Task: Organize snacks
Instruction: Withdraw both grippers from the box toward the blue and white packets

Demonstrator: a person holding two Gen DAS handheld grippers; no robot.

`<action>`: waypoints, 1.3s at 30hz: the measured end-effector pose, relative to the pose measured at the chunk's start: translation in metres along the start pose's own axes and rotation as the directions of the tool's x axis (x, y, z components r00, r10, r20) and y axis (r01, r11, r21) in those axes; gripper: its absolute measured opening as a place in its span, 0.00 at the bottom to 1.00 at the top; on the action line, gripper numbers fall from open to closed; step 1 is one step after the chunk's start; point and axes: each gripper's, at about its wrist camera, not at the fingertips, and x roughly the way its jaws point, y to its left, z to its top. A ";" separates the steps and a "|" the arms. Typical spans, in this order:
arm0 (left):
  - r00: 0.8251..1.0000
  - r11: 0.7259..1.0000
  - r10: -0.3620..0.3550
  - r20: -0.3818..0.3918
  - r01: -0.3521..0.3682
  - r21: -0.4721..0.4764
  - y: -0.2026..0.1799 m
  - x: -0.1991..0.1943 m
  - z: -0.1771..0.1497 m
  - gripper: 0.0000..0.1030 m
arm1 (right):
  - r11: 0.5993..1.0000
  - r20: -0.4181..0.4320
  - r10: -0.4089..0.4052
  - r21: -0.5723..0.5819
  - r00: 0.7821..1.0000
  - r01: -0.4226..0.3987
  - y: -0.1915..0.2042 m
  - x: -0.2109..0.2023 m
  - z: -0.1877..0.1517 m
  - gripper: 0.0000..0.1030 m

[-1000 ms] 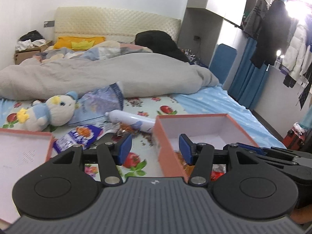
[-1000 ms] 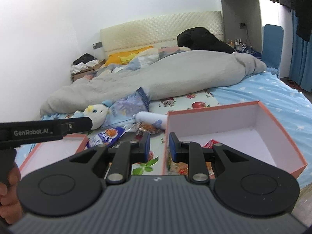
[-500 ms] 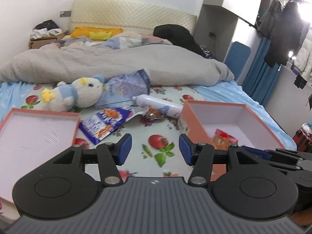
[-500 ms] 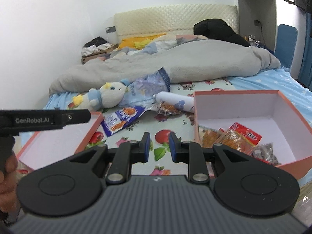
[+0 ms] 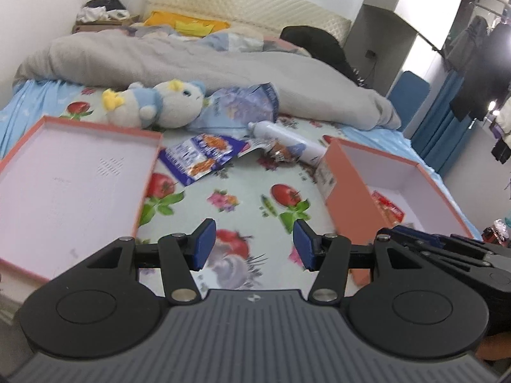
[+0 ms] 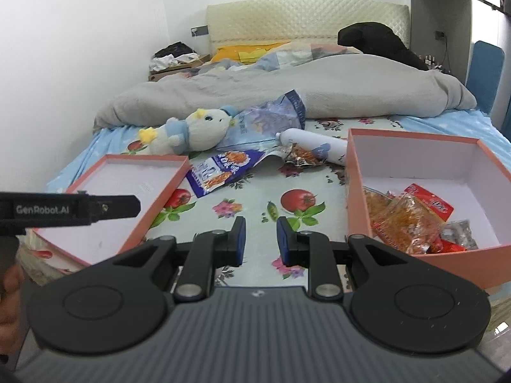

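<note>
Reaching next, by the look of things, for the blue snack packet (image 6: 223, 172) lying flat on the bed (image 6: 262, 198) at about eleven o'clock from the right tongs (image 6: 258, 241), between the empty lid (image 6: 121, 198) and the open box (image 6: 415, 198). Coming in low over the floral sheet and pinching a raised crinkled edge, not the flat middle, since thin foil slides. Carrying well clear of the box wall before letting go among the orange and red packets (image 6: 402, 220) at three o'clock. Leaving the white tube (image 6: 313, 148), the small foil wrapper (image 6: 300, 156) and the big pale bag (image 6: 268, 121) at twelve o'clock for later turns.

Pointing both tools downward over the bed. Left tongs (image 5: 254, 244) standing released, roughly half spread, gripping nothing. Right tongs pinched narrow, a small gap showing, likewise empty.
</note>
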 end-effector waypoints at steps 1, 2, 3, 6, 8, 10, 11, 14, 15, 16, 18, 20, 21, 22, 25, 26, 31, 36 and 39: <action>1.000 1.000 0.000 -0.006 0.000 -0.006 0.004 0.002 -0.002 0.58 | 1.000 -0.006 -0.002 0.000 1.000 0.002 0.002 0.003 -0.002 0.24; 1.000 1.000 0.000 -0.013 0.000 -0.010 0.008 0.005 -0.004 0.58 | 1.000 -0.013 -0.002 0.002 1.000 0.002 0.003 0.005 -0.003 0.24; 1.000 1.000 0.005 -0.020 -0.005 -0.010 0.010 0.009 -0.004 0.58 | 1.000 -0.021 -0.001 0.002 1.000 0.001 0.004 0.008 -0.005 0.24; 0.999 1.000 0.020 -0.033 -0.020 -0.008 0.018 0.019 -0.008 0.62 | 1.000 -0.035 -0.013 -0.015 0.999 0.012 0.005 0.017 -0.011 0.24; 0.999 1.000 0.024 -0.037 -0.025 -0.012 0.022 0.028 -0.009 0.65 | 1.000 -0.045 -0.017 -0.019 0.999 0.016 0.004 0.023 -0.013 0.24; 0.999 0.999 0.031 -0.044 -0.032 -0.012 0.025 0.037 -0.009 0.65 | 0.999 -0.055 -0.018 -0.028 0.998 0.016 0.003 0.030 -0.016 0.24; 0.998 0.999 0.034 -0.047 -0.035 -0.012 0.027 0.043 -0.009 0.66 | 0.999 -0.059 -0.018 -0.033 0.998 0.016 0.003 0.034 -0.016 0.24; 0.998 0.999 0.044 -0.053 -0.045 -0.015 0.031 0.062 -0.007 0.67 | 0.999 -0.069 -0.012 -0.054 0.998 0.008 0.001 0.046 -0.017 0.24; 0.997 0.999 0.047 -0.056 -0.048 -0.014 0.032 0.068 -0.007 0.68 | 0.998 -0.070 -0.011 -0.061 0.997 0.007 0.001 0.050 -0.017 0.28; 0.997 0.999 0.050 -0.062 -0.051 -0.013 0.033 0.074 -0.008 0.69 | 0.998 -0.069 -0.010 -0.068 0.998 0.006 0.000 0.055 -0.016 0.36; 0.995 0.998 0.054 -0.084 -0.055 -0.006 0.034 0.089 -0.008 0.73 | 0.997 -0.063 -0.008 -0.081 0.998 0.003 -0.002 0.062 -0.014 0.39; 0.994 0.998 0.059 -0.096 -0.058 0.010 0.034 0.102 -0.008 0.75 | 0.996 -0.065 -0.012 -0.094 0.998 0.006 -0.003 0.069 -0.011 0.39; 0.993 0.998 0.064 -0.103 -0.063 0.021 0.034 0.110 -0.009 0.76 | 0.995 -0.068 -0.014 -0.098 0.998 0.008 -0.004 0.074 -0.010 0.39; 0.991 0.997 0.073 -0.111 -0.070 0.032 0.035 0.116 -0.009 0.78 | 0.995 -0.072 -0.018 -0.103 0.997 0.010 -0.005 0.078 -0.008 0.39; 0.987 0.995 0.090 -0.131 -0.084 0.053 0.037 0.136 -0.009 0.79 | 0.993 -0.076 -0.030 -0.116 0.997 0.022 -0.008 0.092 -0.002 0.39; 0.986 0.995 0.092 -0.137 -0.085 0.056 0.039 0.143 -0.007 0.79 | 0.992 -0.079 -0.036 -0.122 0.996 0.026 -0.008 0.097 0.000 0.39; 0.981 0.989 0.129 -0.147 -0.117 0.087 0.043 0.172 0.004 0.86 | 0.989 -0.092 -0.045 -0.145 0.995 0.031 -0.009 0.127 0.014 0.62; 0.975 0.979 0.163 -0.150 -0.141 0.146 0.041 0.204 0.018 0.89 | 0.984 -0.093 -0.061 -0.171 0.994 0.044 -0.008 0.158 0.028 0.65; 0.974 0.972 0.181 -0.136 -0.157 0.174 0.040 0.223 0.028 0.89 | 0.984 -0.097 -0.066 -0.171 0.993 0.048 -0.011 0.178 0.040 0.65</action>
